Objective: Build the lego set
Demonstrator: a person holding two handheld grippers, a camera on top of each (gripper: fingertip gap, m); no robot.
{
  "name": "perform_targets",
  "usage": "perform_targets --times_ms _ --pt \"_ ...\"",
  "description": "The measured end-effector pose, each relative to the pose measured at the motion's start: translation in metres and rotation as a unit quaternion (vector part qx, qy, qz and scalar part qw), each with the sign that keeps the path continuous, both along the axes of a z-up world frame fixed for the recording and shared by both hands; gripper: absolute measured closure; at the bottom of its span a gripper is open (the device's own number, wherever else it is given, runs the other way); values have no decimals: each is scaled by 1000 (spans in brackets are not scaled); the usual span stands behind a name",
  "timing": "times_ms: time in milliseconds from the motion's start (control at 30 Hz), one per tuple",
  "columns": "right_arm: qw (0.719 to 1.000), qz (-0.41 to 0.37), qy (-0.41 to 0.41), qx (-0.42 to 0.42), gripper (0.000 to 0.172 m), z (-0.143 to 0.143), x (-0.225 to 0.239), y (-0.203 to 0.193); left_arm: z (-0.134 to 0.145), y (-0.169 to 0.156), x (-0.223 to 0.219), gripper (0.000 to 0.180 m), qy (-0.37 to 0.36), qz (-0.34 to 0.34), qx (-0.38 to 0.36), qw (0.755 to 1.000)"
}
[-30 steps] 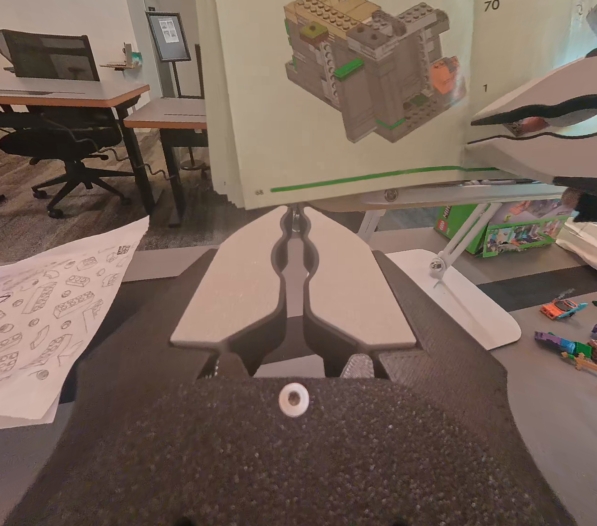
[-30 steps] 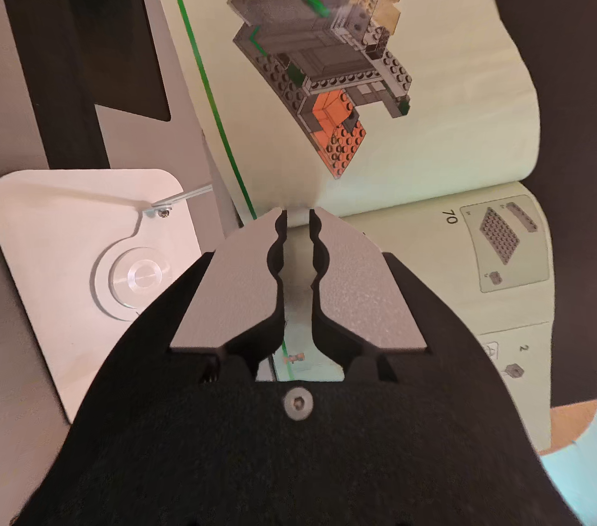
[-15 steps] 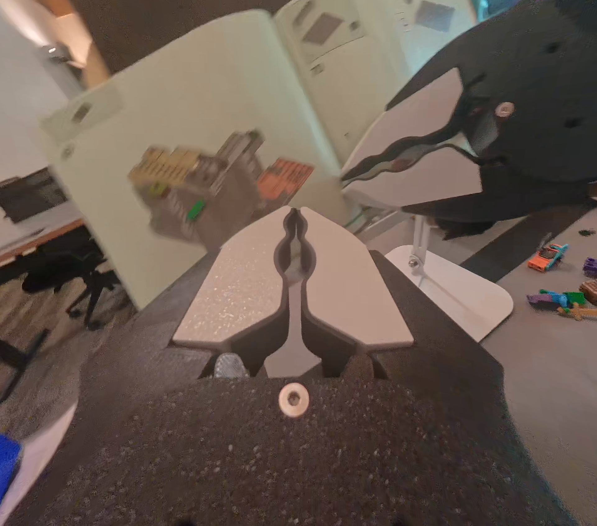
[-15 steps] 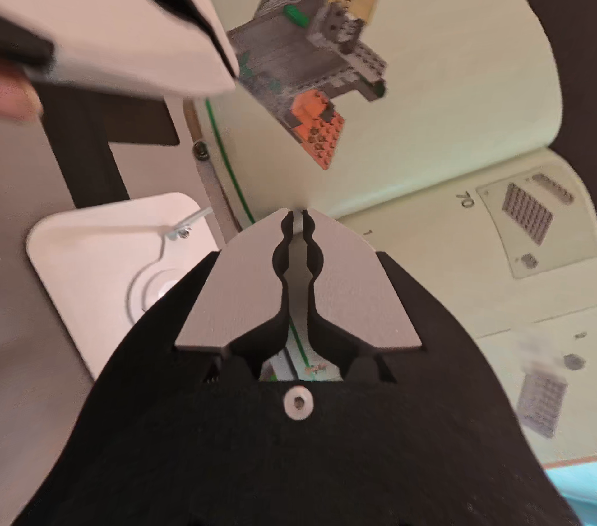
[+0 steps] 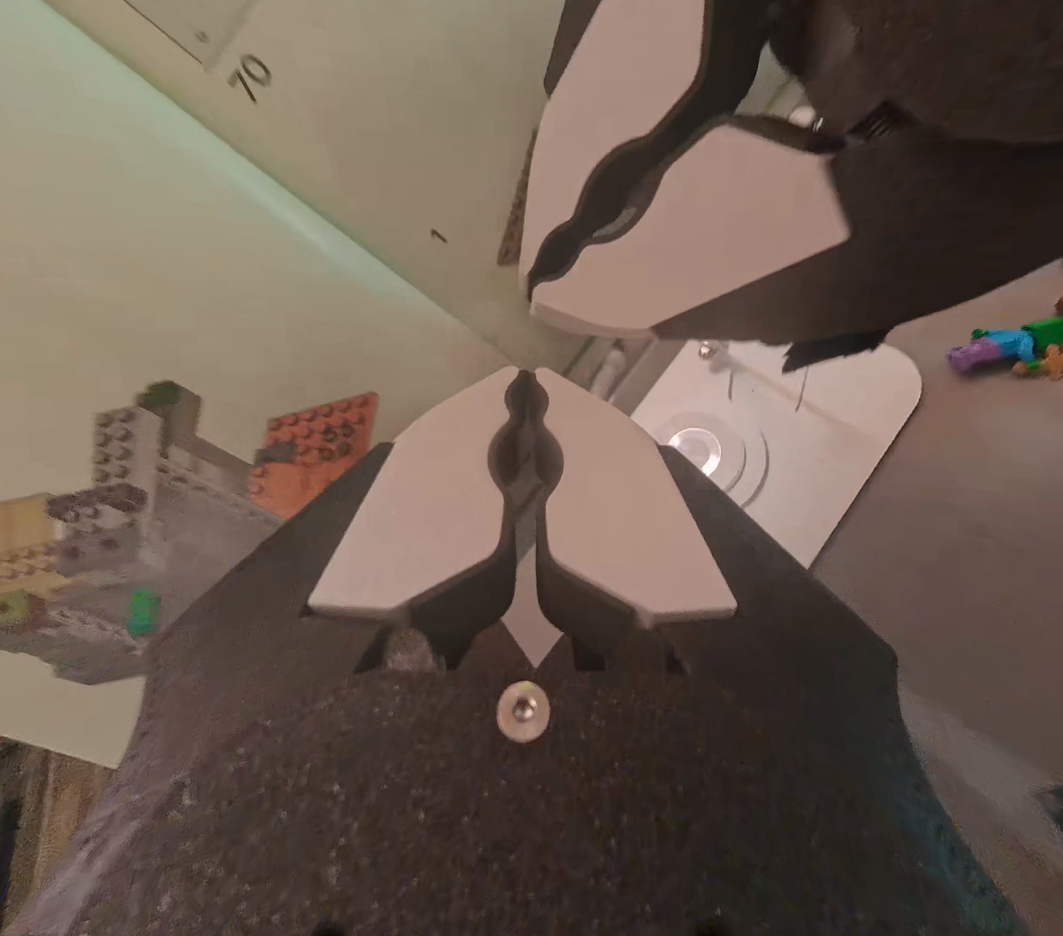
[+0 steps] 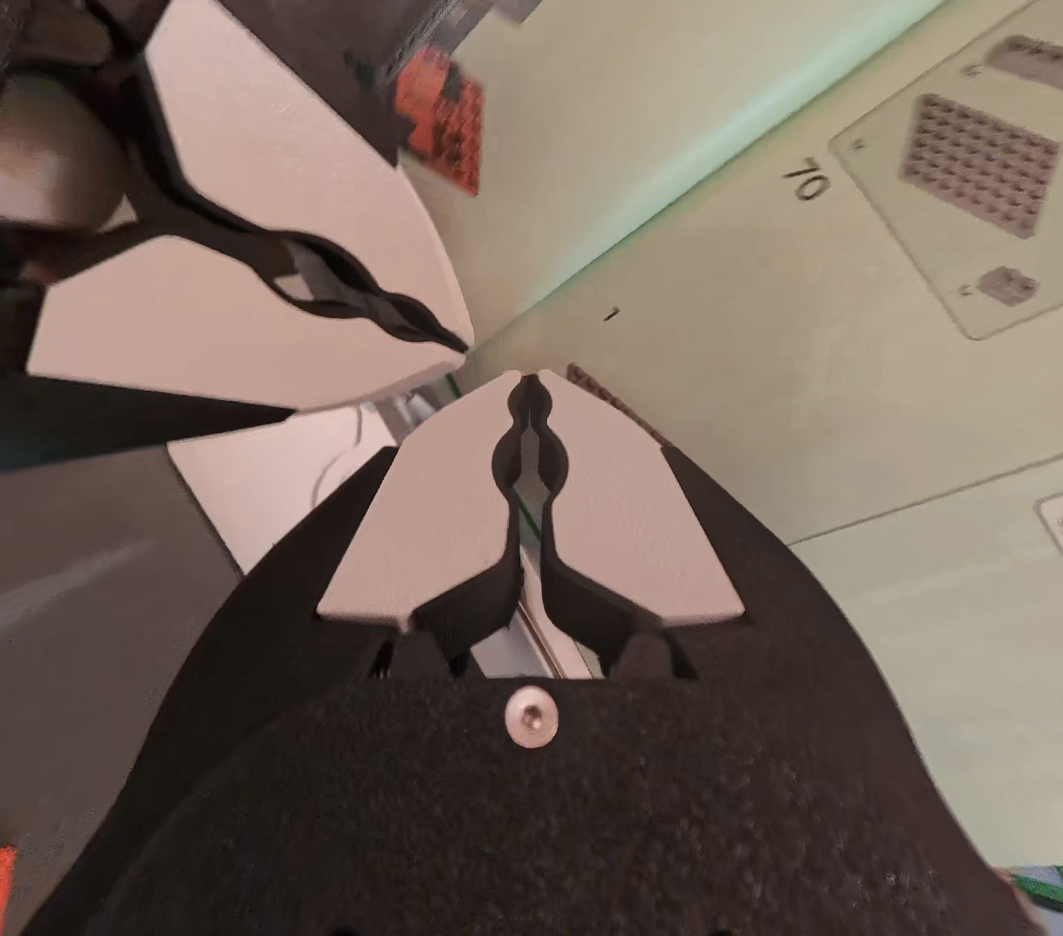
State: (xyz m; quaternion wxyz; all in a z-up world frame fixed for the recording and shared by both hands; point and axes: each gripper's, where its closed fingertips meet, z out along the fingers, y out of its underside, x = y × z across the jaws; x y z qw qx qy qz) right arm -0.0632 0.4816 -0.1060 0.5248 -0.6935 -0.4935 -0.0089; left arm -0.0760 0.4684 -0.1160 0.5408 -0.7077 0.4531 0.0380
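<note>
**Left wrist view:** The left tongs (image 5: 524,385) are together, tip against tip. The point sits right at the bottom of the centre fold of an open instruction booklet (image 5: 230,247). The tips touch the paper there, but I cannot tell whether any of it is nipped between them.

The right tongs (image 5: 532,290) come in from the upper right, also together, with their point just above and beside the left pair, against the right-hand page. That page shows a parts box with grey plates. The left-hand page shows a grey and tan brick building with an orange plate.

The booklet stands tilted on a holder. The holder's white base plate (image 5: 834,448), with a round metal disc in it, lies on the grey worktop (image 5: 949,592). A few small coloured toy figures (image 5: 1012,350) lie on the worktop, well apart to the right.

**Right wrist view:** The right tongs (image 6: 529,378) are closed, and their tips meet at the lower edge of the right-hand page of the booklet (image 6: 748,391), near the fold. They appear to pinch that edge, since a strip of page with its green line shows through the slot behind the tips.

The left tongs (image 6: 463,347) reach in from the left with their fingers together, and their point is at the fold, just beside the right pair. The white base plate (image 6: 241,477) shows below them. Both pages lie open, and the picture is blurred toward the left page.
</note>
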Motion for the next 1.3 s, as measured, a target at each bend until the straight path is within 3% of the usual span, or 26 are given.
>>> perform_targets --times_ms 300,567,800,900,967,1033,1133,1233,1300 --pt "996 2 -90 -21 172 -16 26 -6 -13 3 -26 180 11 45 -34 998" --pt "997 -30 -70 -30 172 -23 79 -10 -13 4 -61 180 -29 84 -47 995" --pt "997 -71 2 -16 172 -22 130 -11 -11 5 -100 180 -101 123 -44 986" --pt "993 -77 88 -19 172 -13 140 -13 -11 4 -99 180 -84 126 -29 988" --pt "979 -85 186 -13 172 10 153 -12 -11 4 -99 180 -86 126 -27 988" --pt "960 -95 261 -29 130 25 169 -5 -11 4 -99 180 -92 126 -25 987" --pt "921 -78 349 -158 88 15 167 6 -11 5 -98 180 -93 129 -22 987" --pt "915 -67 352 -187 79 1 154 14 -11 5 -98 180 -94 132 -21 987" --pt "923 -71 335 -173 90 -4 146 19 -11 5 -98 180 -96 132 -20 986"
